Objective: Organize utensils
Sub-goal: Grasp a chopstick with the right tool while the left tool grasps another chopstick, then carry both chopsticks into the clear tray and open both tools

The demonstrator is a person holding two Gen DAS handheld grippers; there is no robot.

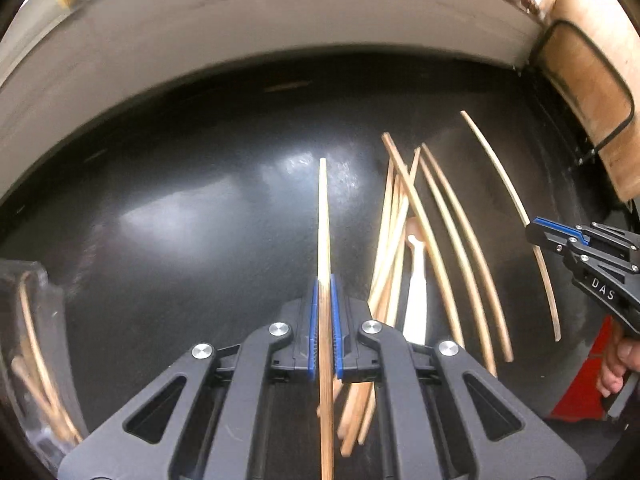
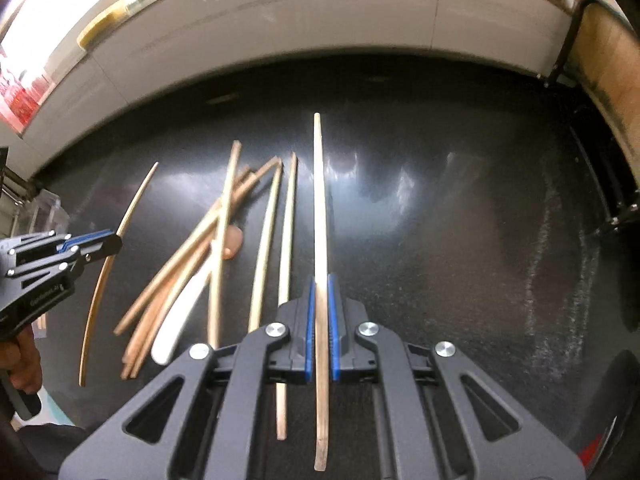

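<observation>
We see the left gripper (image 1: 325, 280) and right gripper (image 2: 321, 280) each pinching one chopstick (image 1: 323, 216) (image 2: 319, 200) above the black table (image 2: 440, 220), while only the left wrist view shows the clear container (image 1: 36, 352) holding more sticks.

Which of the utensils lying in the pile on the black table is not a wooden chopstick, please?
The white spoon, lying among the loose chopsticks on the table. It is broad, flat and white with a rounded end, whereas everything around it is a thin wooden stick.
</observation>
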